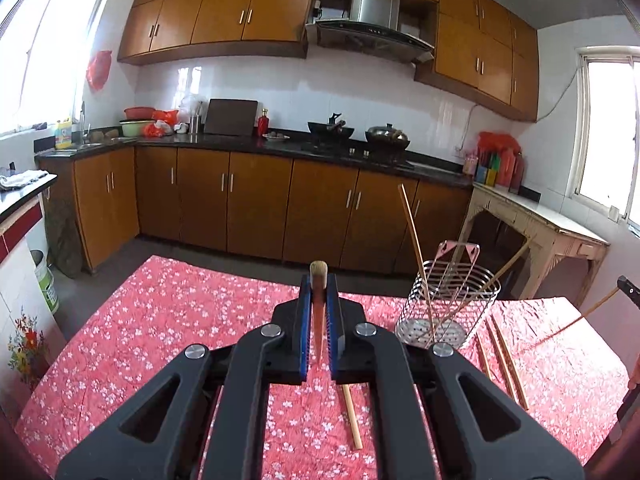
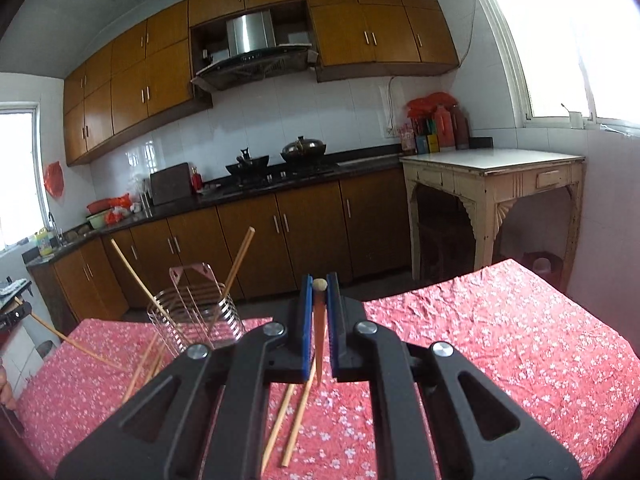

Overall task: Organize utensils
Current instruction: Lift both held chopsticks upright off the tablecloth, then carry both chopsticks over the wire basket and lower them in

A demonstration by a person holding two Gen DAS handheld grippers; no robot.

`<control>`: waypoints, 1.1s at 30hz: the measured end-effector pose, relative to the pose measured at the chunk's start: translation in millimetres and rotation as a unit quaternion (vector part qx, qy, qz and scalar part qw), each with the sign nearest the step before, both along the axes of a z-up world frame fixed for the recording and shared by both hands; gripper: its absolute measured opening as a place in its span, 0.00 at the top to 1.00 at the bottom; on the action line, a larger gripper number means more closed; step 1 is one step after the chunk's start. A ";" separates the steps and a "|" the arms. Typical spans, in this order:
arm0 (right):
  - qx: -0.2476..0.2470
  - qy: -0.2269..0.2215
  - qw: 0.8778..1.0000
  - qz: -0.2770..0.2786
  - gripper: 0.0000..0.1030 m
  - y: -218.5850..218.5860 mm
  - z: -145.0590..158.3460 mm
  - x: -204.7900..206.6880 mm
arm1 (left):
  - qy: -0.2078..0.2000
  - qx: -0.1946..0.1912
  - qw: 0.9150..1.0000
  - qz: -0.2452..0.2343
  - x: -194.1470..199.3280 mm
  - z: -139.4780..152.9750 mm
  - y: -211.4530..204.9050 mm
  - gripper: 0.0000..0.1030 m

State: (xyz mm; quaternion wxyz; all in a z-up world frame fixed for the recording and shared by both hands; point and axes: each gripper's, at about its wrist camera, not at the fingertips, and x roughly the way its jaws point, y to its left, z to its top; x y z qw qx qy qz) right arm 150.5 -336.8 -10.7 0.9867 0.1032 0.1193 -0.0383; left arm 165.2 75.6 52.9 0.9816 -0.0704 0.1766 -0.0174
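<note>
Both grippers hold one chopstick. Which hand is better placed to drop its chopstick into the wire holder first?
Probably right: in its view the wire holder appears closer to the right gripper than it does to the left gripper in the left view.

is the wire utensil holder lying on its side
No, the wire utensil holder stands upright on the tablecloth with chopsticks leaning inside it.

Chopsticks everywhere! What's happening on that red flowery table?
A person is tidying chopsticks with a gripper in each hand. The left gripper is shut on one chopstick, and the right gripper is shut on another chopstick. A wire holder on the tablecloth already has a few chopsticks standing in it. More loose chopsticks still lie on the cloth beside it.
</note>
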 end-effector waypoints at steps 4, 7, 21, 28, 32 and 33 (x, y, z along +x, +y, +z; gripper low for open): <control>0.002 -0.009 1.000 0.002 0.92 0.0 12.7 0.8 | -0.006 0.001 1.000 0.002 1.6 7.2 -0.1 0.94; -0.002 -0.006 1.000 0.001 0.92 2.3 14.7 5.0 | -0.006 0.001 1.000 0.002 3.1 8.8 -2.0 0.93; -0.003 -0.033 0.999 0.012 0.92 3.9 42.7 3.3 | -0.029 0.000 1.000 0.003 3.9 28.0 -5.9 0.94; 0.037 -0.092 0.994 0.051 0.92 11.1 97.8 5.1 | -0.076 -0.018 0.997 -0.006 11.8 76.9 -27.2 0.94; 0.037 -0.127 0.988 0.078 0.92 30.6 121.9 15.0 | -0.115 -0.041 0.992 -0.017 18.8 106.4 -47.8 0.94; 0.033 -0.130 0.987 0.084 0.92 36.4 125.4 19.6 | -0.124 -0.048 0.991 -0.019 21.6 112.2 -53.3 0.94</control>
